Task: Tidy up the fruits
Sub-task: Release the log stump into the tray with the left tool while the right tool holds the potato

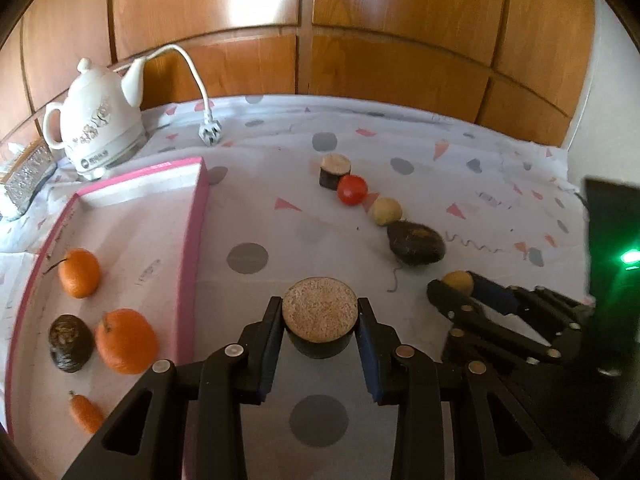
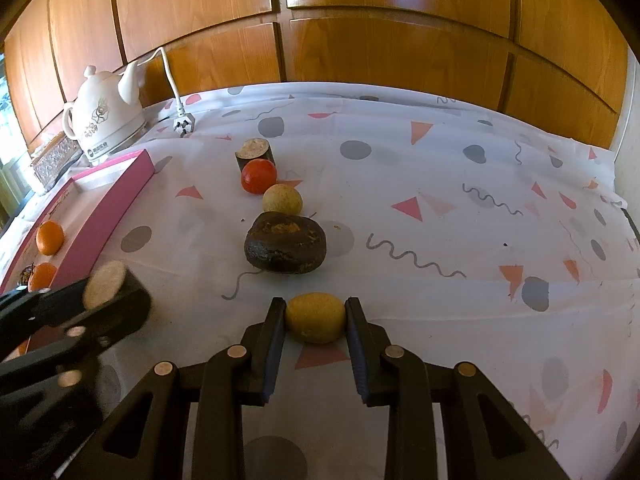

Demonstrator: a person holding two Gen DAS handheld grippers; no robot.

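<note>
The left gripper (image 1: pixel 319 320) clamped a dark, tan-topped cylindrical chunk (image 1: pixel 319 314), and the right gripper (image 2: pixel 315 318) pinched a small yellow round fruit (image 2: pixel 315 318), both seemingly bound for the pink-rimmed cardboard tray (image 1: pixel 192 248) holding oranges

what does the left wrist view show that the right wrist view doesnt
Only the left wrist view shows the dark fruit and the small orange piece low in the pink tray, plus a dark device with a green light.

Only the right wrist view shows the cloth's far right stretch.

Both show the left tongs shut on the dark cut piece, the right tongs gripping the yellow fruit, the row of fruits, and the white kettle.
</note>
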